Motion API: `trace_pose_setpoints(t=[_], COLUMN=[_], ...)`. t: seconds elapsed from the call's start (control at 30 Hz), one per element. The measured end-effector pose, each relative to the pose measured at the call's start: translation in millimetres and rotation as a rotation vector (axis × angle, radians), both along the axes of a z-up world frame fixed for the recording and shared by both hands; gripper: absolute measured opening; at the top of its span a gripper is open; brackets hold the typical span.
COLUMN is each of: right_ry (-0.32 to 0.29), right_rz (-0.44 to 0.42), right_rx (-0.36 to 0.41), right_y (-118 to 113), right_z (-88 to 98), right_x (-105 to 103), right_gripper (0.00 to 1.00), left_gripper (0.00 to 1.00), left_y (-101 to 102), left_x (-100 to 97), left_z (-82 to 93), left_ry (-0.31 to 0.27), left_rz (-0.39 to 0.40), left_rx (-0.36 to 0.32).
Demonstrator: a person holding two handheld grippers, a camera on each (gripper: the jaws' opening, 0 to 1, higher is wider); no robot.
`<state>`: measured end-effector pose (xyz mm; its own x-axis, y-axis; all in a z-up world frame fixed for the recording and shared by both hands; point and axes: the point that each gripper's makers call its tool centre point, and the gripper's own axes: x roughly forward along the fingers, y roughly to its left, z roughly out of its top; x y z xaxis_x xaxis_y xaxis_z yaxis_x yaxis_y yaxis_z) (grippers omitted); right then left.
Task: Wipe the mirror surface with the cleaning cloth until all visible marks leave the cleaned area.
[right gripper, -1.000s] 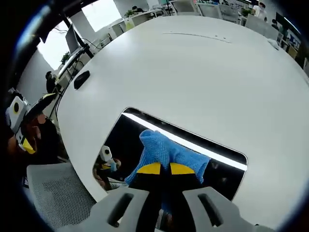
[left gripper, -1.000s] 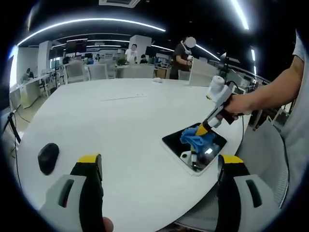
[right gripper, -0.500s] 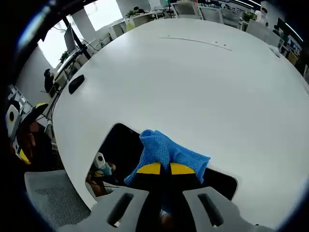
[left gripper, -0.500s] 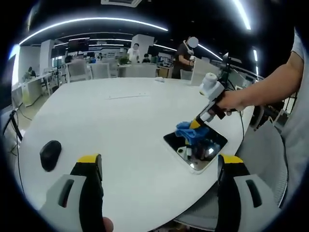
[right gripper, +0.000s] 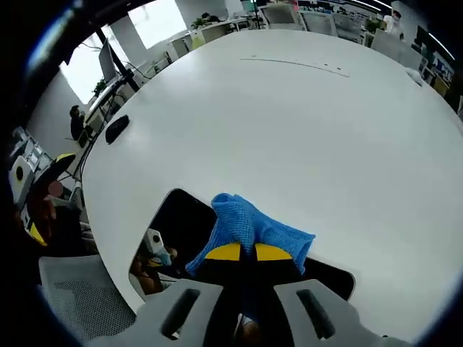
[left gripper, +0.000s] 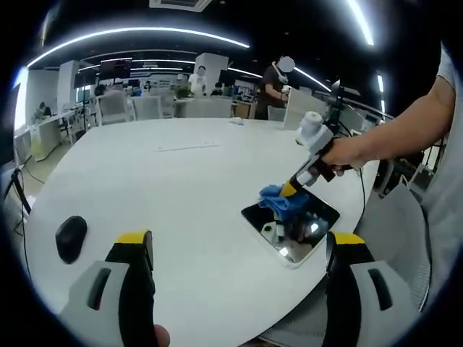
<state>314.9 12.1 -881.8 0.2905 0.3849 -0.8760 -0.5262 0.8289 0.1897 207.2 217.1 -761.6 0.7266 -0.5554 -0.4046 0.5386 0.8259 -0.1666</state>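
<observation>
The flat, dark rectangular mirror with a pale rim (left gripper: 291,230) lies near the edge of the big round white worktop (left gripper: 181,188). The right claw (right gripper: 241,252) is clenched on the soft blue cleaning cloth (right gripper: 249,230), its yellow tips pinching a bunched fold and pressing the rest onto the far end of the glass; from the left gripper view the same cloth (left gripper: 281,199) sits at the mirror's far corner under that claw (left gripper: 290,189).

The cloth looks light and floppy, so a grip on a thick gathered fold, as here, seems right; a thin edge would likely slip free. The mirror looks stiff, slick and breakable, and may slide under a hard push.

The left claw (left gripper: 239,249) hangs released, jaws wide apart, grasping nothing. A black computer mouse (left gripper: 71,238) rests well away.
</observation>
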Motion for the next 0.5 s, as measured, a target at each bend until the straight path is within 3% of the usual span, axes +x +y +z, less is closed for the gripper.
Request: trace_pose_setpoints(t=[0.23,0.5], right_ry=[0.002,0.014], right_rz=[-0.008,-0.014], right_rx=[-0.001,-0.017], right_y=[-6.7,-19.3], right_z=[0.6,-0.4], right_x=[-0.2,-0.2], right_gripper=[0.0,0.0], left_gripper=[0.98,0.98], left_y=[8.7,4.5], left_x=[3.7,1.3], left_z=[-1.8,-3.0], left_ry=[-0.002,0.008], left_rz=[0.007,-0.004], left_rx=[0.006,0.009])
